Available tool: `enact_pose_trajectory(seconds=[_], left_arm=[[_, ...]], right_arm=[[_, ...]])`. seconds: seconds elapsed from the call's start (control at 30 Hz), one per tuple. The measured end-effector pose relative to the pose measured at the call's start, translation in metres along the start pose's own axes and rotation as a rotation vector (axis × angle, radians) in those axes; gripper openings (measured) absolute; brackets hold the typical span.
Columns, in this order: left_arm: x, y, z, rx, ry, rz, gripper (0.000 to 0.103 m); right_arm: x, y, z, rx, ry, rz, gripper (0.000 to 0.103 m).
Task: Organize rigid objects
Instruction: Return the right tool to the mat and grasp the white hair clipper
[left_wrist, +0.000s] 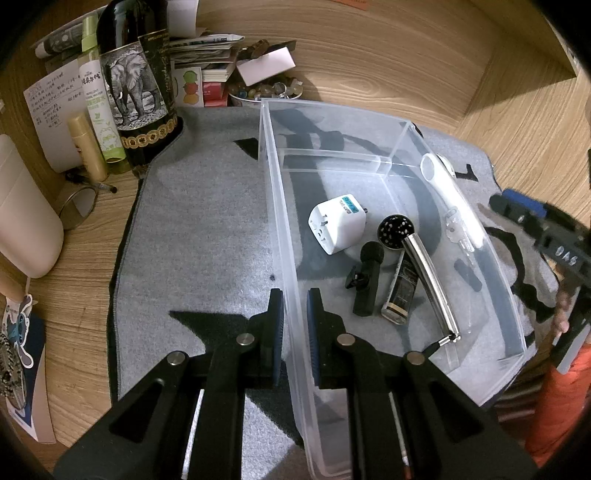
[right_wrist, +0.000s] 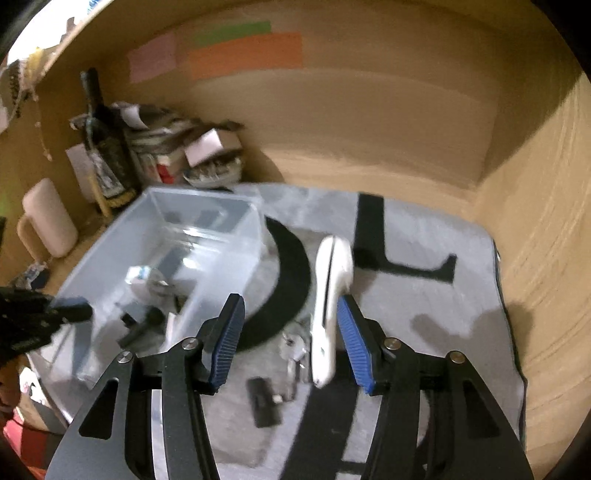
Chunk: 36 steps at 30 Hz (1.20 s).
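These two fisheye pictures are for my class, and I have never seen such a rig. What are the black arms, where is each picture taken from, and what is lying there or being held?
The black arms are hand-held two-finger grippers, each carrying a forward-looking camera. The left gripper straddles the near wall of a clear plastic bin, apparently pinching it. The bin holds a white travel adapter, a small black microphone and a chrome handle. The right gripper is open around a white handheld device lying on the grey mat beside keys. Nothing is lifted yet.

I am seeing both black angular grippers, left (left_wrist: 295, 314) and right (right_wrist: 291, 339), wearing ribbed blue finger pads (right_wrist: 354, 343), silver pivot screws (right_wrist: 392, 343) showing.
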<state>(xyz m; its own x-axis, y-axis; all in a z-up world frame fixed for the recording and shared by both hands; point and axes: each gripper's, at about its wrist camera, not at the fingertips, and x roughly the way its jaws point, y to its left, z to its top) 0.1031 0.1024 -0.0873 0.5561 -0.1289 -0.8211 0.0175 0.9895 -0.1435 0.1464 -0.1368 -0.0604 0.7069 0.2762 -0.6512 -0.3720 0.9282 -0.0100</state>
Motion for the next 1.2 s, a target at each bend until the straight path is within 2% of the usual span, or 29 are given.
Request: enact_pose_trajectory(seconds=[0.13,0.33,0.6,0.8,0.93,1.07,1.2], left_arm=[[0.0,0.0,0.0,0.0,-0.001,0.0,0.012],[0.0,-0.001,0.0,0.0,0.0,0.0,0.012],[0.0,-0.001,0.0,-0.002,-0.001,-0.001,0.012],[0.0,-0.001,0.0,-0.001,-0.001,0.0,0.012],[0.0,0.0,0.0,-0.001,-0.001,0.0,0.012],[0.0,-0.001,0.0,-0.002,-0.001,0.0,0.012],[0.0,-0.001,0.0,-0.003,-0.001,0.0,0.012]], right_arm=[[0.017,-0.006,-0.014,0.01,0.067,-0.012,0.049],[0.029,-0.018,-0.026,0.043,0.105,-0.026,0.049],[0.041,-0.032,-0.009,0.075,0.104,-0.08,0.048],[0.057,-0.028,0.003,0.06,0.119,-0.085,0.046],[0.076,-0.025,0.009,0.065,0.149,-0.075,0.038],[0.092,-0.024,0.01,0.074,0.172,-0.075,0.036],[0.102,-0.026,0.009,0.082,0.186,-0.069,0.022]])
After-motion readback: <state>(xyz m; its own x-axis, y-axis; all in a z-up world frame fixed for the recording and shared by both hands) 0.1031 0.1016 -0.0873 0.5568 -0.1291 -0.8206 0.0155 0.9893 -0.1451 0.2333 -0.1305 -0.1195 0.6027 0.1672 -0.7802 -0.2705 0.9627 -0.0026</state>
